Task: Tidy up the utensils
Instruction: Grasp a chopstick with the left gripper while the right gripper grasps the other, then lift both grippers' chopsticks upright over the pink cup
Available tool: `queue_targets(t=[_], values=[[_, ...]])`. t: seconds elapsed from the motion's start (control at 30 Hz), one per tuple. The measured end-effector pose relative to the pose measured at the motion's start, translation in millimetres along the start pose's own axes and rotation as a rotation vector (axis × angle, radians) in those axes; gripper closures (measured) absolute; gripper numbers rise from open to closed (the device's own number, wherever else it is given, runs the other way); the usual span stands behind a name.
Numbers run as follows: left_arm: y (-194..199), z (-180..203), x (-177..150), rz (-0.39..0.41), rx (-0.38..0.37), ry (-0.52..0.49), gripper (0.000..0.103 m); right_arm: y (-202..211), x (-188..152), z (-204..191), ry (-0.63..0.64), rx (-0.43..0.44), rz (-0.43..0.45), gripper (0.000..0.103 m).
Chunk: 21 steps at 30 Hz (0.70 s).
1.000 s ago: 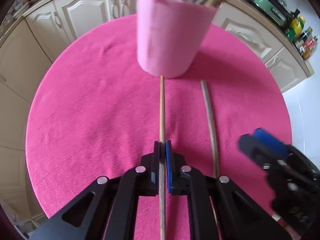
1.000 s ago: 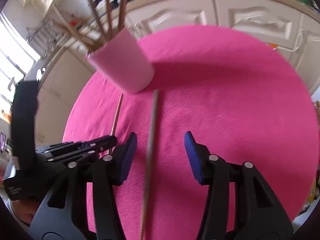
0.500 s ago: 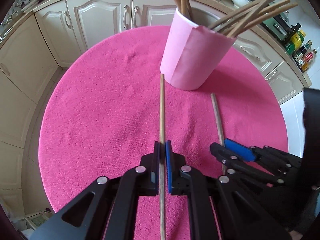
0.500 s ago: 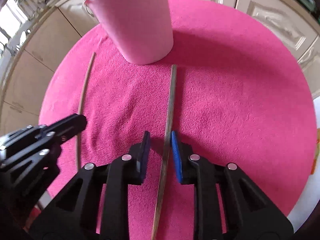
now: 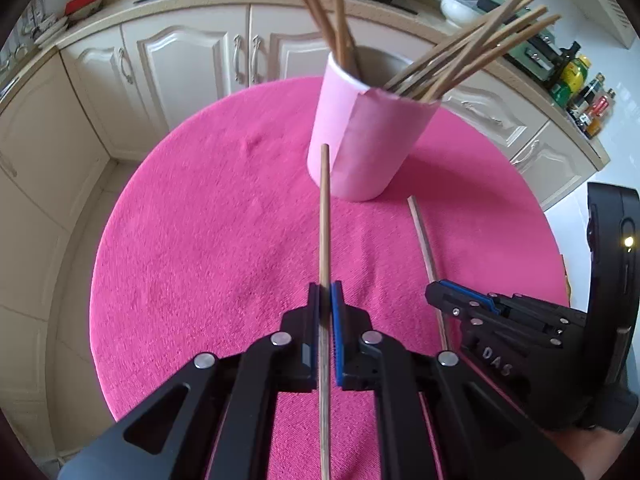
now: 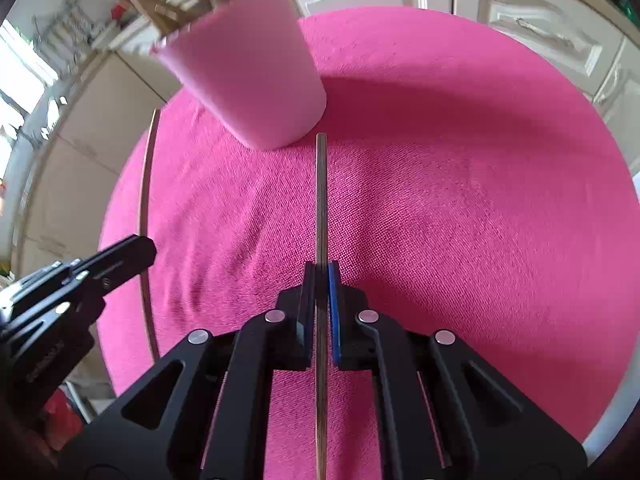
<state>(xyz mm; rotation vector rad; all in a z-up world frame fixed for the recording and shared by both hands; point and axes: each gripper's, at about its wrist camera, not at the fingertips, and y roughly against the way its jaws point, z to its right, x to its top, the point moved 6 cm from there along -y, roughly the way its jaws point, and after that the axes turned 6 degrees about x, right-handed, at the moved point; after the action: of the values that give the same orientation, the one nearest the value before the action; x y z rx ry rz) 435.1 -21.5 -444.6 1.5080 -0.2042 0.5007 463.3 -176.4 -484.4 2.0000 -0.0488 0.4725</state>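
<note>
Chopsticks fill our pink cup (image 5: 366, 144), which stands on the round pink table (image 5: 208, 240) toward 12 o'clock in the left wrist view, their wooden ends fanning out above its rim. Our left claw (image 5: 325, 292) is clamped narrow on one pale chopstick (image 5: 325, 216), whose tip points at the cup's near wall at 12 o'clock. At 3 o'clock our right claw (image 5: 442, 294) is pinched around a second chopstick (image 5: 423, 236), whose far end lies just beside the cup's base; whether this stick touches the cloth we cannot tell. Cream cabinets (image 5: 180, 60) curve behind the table. In the right wrist view, our right claw (image 6: 321, 270) is pressed shut on the darker-looking chopstick (image 6: 321, 200), which runs straight to 12 o'clock and ends near the foot of the cup (image 6: 248, 76), standing at 11 o'clock. At 9 o'clock our left claw (image 6: 136, 252) shows from the side, and its chopstick (image 6: 146, 176) rises past it toward 11 o'clock, left of the cup.
</note>
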Motion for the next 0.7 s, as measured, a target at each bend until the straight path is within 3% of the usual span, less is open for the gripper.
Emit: queue_targets(t=[0.23,0.33,0.5,0.7], values=[[11.4,11.0,7.1,0.043,-0.064,-0.017,0.097,34.0,12.9,11.6,-0.104,0.143,0.130,0.096],[22.1,16.2,11.8,0.081,-0.097,-0.031,0.097,55.2,20.5,16.8,-0.115,0.148,0.223,0.096],[51.9,21.8,23.9,0.203,-0.172,-0.028,0.097,91.3,32.3,11.1,-0.150,0.186,0.389,0.096],[90.2,15.5,54.0,0.386,-0.220,0.006,0.097,151.1,52.9,-8.7,-0.108,0.226,0.622,0.096]])
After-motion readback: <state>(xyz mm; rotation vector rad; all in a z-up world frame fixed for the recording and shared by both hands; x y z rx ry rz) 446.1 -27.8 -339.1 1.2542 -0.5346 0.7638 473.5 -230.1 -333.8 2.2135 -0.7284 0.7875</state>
